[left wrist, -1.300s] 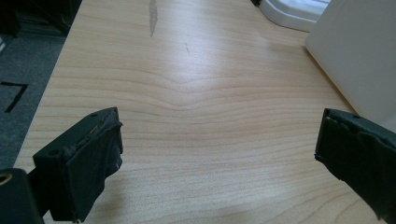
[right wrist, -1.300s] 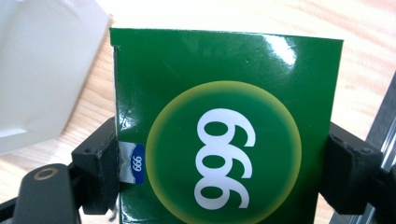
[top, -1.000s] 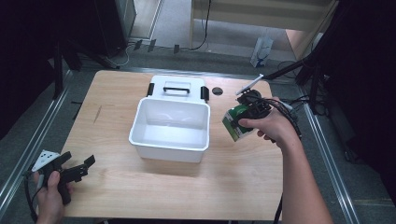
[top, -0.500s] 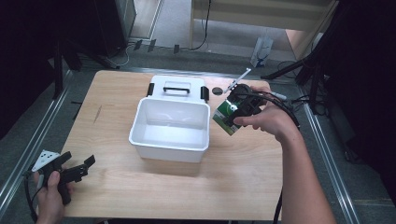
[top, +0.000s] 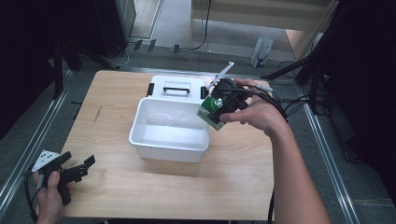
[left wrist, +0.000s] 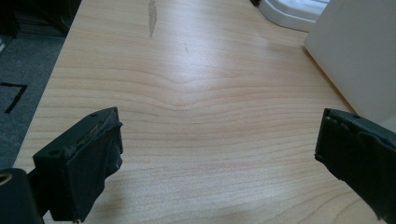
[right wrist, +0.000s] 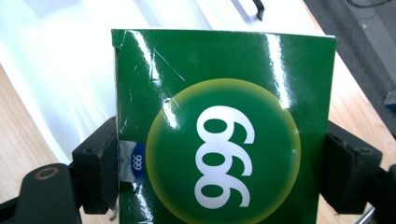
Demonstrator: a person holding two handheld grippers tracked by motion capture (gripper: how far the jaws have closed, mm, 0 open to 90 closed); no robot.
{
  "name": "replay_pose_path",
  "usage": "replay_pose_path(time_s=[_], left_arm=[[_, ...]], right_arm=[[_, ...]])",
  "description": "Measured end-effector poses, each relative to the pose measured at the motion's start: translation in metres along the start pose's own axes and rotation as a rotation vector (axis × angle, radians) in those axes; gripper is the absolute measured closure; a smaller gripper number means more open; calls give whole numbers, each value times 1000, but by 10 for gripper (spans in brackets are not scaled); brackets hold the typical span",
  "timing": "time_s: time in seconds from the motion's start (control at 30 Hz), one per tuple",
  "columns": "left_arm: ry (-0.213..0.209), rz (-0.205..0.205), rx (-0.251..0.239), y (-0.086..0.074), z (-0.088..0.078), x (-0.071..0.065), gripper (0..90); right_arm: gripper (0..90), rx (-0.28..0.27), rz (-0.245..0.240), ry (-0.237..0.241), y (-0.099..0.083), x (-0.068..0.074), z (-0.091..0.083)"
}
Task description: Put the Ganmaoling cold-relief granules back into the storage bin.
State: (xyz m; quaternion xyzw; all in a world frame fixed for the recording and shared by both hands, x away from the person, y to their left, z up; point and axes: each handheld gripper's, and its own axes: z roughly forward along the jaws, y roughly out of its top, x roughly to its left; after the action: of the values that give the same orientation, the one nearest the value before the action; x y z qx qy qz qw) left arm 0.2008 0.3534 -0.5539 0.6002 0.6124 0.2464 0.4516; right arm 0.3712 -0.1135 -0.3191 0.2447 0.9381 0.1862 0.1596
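— What is being pinched by the right gripper (top: 215, 108)?

— A green box (right wrist: 224, 126) is being clamped between its jaws and held above the right rim of the white bin (top: 154, 140).

— And the left gripper (top: 70, 169)?

— It is being kept low at the near left corner of the wooden table (left wrist: 196, 93), jaws spread, nothing between them; the bin's wall is seen just beyond its right jaw.

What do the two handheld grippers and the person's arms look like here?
Both grippers are black with two blocky black jaws. The left gripper carries a grey three-cornered plate and trails a dark cable. The right gripper trails black cables too. Both forearms are bare, with no sleeves or gloves in sight.
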Motion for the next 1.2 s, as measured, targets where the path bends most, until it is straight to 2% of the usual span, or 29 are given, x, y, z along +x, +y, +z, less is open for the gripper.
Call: replay_pose_path(time_s=[0.3,0.47,0.67,0.83,0.93,1.07,1.17,1.2], left_arm=[[-1,2,0,0,0,0,13],[-1,3,1,0,0,0,13],[-2,1,0,0,0,0,13],[-3,0,-2,0,0,0,13],[-4,-1,-2,0,0,0,13],[-5,-1,-2,0,0,1,13],[-6,-4,-5,0,0,1,13],[-6,-3,-4,0,0,1,13]], right_arm=[[164,-23,-87,24,18,15,3],[163,-38,-175,56,25,26,10],[163,-29,-313,81,29,39,22],[162,-13,-386,105,29,43,34],[161,9,-420,107,26,44,42],[161,8,-423,117,24,44,50],[160,7,-456,122,21,45,60],[160,11,-453,126,20,45,64]])
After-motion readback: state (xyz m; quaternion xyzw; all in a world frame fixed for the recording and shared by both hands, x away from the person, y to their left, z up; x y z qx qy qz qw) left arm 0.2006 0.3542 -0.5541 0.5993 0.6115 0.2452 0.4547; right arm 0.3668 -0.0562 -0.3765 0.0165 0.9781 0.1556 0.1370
